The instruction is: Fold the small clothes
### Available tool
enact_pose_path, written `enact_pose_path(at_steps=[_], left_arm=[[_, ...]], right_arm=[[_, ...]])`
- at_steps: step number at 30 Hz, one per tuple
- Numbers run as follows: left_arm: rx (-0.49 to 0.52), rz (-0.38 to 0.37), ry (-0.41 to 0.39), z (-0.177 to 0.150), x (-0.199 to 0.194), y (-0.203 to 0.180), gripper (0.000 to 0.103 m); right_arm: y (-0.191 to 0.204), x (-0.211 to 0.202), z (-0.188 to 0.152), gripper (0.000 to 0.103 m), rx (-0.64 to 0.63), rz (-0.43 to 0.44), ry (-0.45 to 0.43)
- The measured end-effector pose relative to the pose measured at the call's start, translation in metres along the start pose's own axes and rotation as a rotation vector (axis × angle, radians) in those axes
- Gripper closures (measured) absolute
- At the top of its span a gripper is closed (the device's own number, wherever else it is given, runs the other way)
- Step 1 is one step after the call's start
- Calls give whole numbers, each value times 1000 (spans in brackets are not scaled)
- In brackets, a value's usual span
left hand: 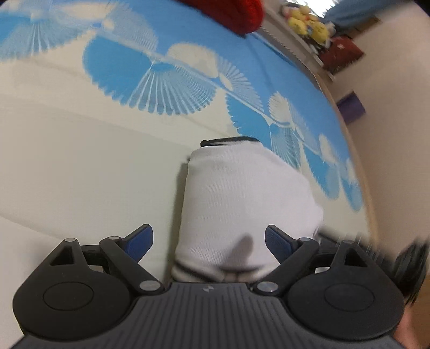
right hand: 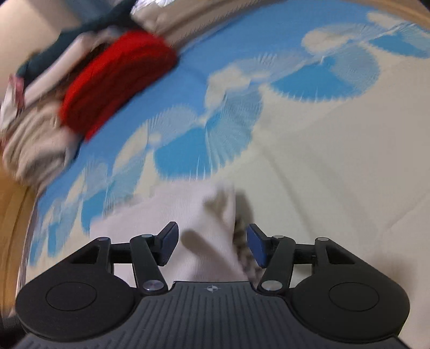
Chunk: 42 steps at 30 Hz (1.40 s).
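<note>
Left wrist view first: the left gripper hangs low over the bed with its jaws spread wide, and between the blue pads sits a white garment, gripped by nothing. It looks like a small ribbed knit piece, folded into a compact, rounded bundle, smooth on top, with a dark trim edge showing at its far end and a striped band at the near end, right under the gripper body. The pads stand on either side of the bundle; whether the right-hand one touches the cloth, I cannot tell.

The garment lies on the cream part of the bedsheet, close to where the blue fan-shaped pattern begins. A red knitted item sits far up the bed, and yellow plush toys line a shelf beyond the edge.

Over in the right wrist view, the right gripper is also wide open and holds nothing. The same white cloth runs up between its fingers, here looking looser, with a soft crease and a peaked corner at its far end; a darker, mottled patch shows along its right edge, too blurred to make out. The red knit rests on a blurred heap of folded clothes at the upper left.
</note>
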<state>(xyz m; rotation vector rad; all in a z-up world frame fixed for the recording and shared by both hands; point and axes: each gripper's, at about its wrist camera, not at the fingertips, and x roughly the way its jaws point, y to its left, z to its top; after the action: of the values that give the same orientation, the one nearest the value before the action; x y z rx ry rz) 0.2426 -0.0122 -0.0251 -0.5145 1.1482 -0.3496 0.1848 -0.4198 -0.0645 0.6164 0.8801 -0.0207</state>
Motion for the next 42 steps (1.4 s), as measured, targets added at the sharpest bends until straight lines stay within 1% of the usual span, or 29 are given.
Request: enact_pose_path(at_steps=[3, 5, 7, 8, 10, 11, 12, 13, 14, 15, 17, 20, 21, 23, 25, 26, 27, 28, 29, 30, 32, 34, 35, 36, 37, 38, 39, 40, 42], left_arm=[[-98, -4, 49, 16, 32, 15, 9], [-155, -47, 88, 21, 54, 23, 9], [-185, -92, 115, 25, 74, 26, 8], [-188, -110, 111, 25, 80, 27, 7], [-177, -149, 96, 28, 89, 22, 7], [-172, -163, 90, 30, 92, 20, 13], [-158, -153, 77, 32, 95, 16, 23], [-137, -140, 59, 33, 96, 13, 31], [-116, -137, 44, 35, 94, 8, 48], [-93, -138, 28, 38, 91, 2, 54], [-18, -148, -28, 48, 75, -14, 57], [124, -129, -155, 65, 43, -39, 57], [161, -118, -198, 72, 33, -44, 57], [202, -109, -258, 85, 18, -47, 56], [233, -74, -323, 97, 4, -42, 51], [239, -44, -359, 101, -3, -37, 43], [240, 7, -403, 106, -10, -32, 34], [248, 71, -450, 107, -16, -27, 32], [260, 110, -461, 108, -21, -24, 31], [268, 122, -429, 107, -22, -20, 31], [295, 86, -349, 101, -23, -17, 31], [347, 64, -267, 88, -17, -16, 31], [378, 83, -220, 83, -8, -17, 31], [414, 133, -157, 77, 7, -15, 32], [454, 219, -72, 70, 26, -11, 32], [478, 303, -4, 61, 41, -2, 29], [471, 339, 23, 56, 45, 7, 28], [434, 336, 18, 58, 43, 12, 28], [345, 272, -18, 65, 27, 17, 29]], right_arm=[[-7, 9, -12, 46, 0, -20, 89], [-8, 14, -20, 53, -29, -42, 120], [-7, 17, -24, 82, -53, -40, 130], [-6, 18, -25, 85, -63, -41, 131], [2, 19, -27, 90, -98, -70, 125], [3, 19, -27, 91, -101, -78, 122], [4, 19, -26, 91, -94, -85, 118], [5, 20, -26, 91, -82, -91, 114], [5, 19, -25, 92, -72, -99, 109], [5, 19, -23, 92, -62, -104, 98], [8, 17, -19, 93, -43, -106, 64], [16, 18, -10, 95, -16, -93, 6], [22, 20, -7, 100, -12, -81, -17], [36, 25, 0, 100, -26, -58, -59], [56, 31, 7, 100, -38, -29, -103], [65, 35, 9, 100, -41, -14, -122], [74, 40, 12, 100, -45, 1, -138], [81, 45, 15, 100, -50, 9, -146], [89, 51, 17, 100, -60, 8, -149], [95, 56, 19, 100, -68, 10, -145], [104, 67, 22, 100, -84, -1, -130], [112, 76, 24, 100, -121, -45, -133], [112, 80, 24, 100, -121, -69, -131], [110, 82, 25, 100, -99, -83, -120], [105, 85, 27, 100, -67, -89, -106], [102, 86, 27, 99, -43, -94, -98], [100, 87, 28, 99, -27, -101, -96], [100, 86, 28, 98, -22, -115, -103], [100, 80, 27, 93, -21, -145, -130]])
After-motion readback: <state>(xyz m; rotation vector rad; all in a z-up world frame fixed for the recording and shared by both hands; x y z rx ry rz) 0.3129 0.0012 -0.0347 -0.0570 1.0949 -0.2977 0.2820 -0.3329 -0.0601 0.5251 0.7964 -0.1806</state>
